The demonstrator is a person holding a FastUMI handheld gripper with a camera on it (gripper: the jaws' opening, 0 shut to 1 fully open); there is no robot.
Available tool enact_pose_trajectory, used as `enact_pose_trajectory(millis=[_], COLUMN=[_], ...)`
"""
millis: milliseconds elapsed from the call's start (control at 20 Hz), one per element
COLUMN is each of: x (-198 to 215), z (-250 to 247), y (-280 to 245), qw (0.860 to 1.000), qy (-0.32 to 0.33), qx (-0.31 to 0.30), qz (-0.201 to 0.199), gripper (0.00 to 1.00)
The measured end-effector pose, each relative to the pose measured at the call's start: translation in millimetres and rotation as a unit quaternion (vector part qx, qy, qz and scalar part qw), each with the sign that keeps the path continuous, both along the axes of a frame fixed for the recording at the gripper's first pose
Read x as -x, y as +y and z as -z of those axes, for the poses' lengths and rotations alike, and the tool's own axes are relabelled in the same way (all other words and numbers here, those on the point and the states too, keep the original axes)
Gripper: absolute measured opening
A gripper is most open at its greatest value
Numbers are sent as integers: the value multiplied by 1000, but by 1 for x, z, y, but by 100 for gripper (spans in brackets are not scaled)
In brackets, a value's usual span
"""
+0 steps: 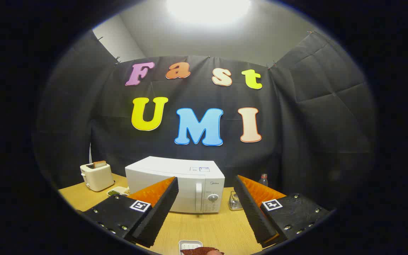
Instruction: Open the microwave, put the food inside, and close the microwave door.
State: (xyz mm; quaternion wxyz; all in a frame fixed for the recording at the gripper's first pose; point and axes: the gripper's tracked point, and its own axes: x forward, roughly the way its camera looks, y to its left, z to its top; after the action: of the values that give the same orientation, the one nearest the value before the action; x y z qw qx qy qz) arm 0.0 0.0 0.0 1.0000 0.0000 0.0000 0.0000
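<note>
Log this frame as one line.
phase: approach | gripper: open, empty | microwave: closed, beyond fingers | food tray: on table, outside

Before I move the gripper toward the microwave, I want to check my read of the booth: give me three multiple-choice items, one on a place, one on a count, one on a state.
1. Where does the toaster stand?
A. on top of the microwave
B. on the table, left of the microwave
C. between the fingers

2. How many slices of bread stick out of the toaster?
A. none
B. one
C. three

3. How is the microwave door?
A. closed
B. wide open
C. taken off

Answers:
1 B: it sits on the wooden table beyond the left finger, apart from the microwave's left side.
2 B: a single browned slice shows in its top.
3 A: the door lies flush with the front, handle beside the dial; the gripper is open, fingers spread and holding nothing.
</note>
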Motion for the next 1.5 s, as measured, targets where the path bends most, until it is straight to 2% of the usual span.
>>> enact_pose_trajectory(millis=[850,1200,1500], x=[2,-18,-60], z=[-7,-1,19], y=[-5,-5,-1], qw=[1000,999,999], qy=[-14,-12,7], qx=[-27,-29,-30], qz=[-7,-14,-26], gripper=[99,99,99])
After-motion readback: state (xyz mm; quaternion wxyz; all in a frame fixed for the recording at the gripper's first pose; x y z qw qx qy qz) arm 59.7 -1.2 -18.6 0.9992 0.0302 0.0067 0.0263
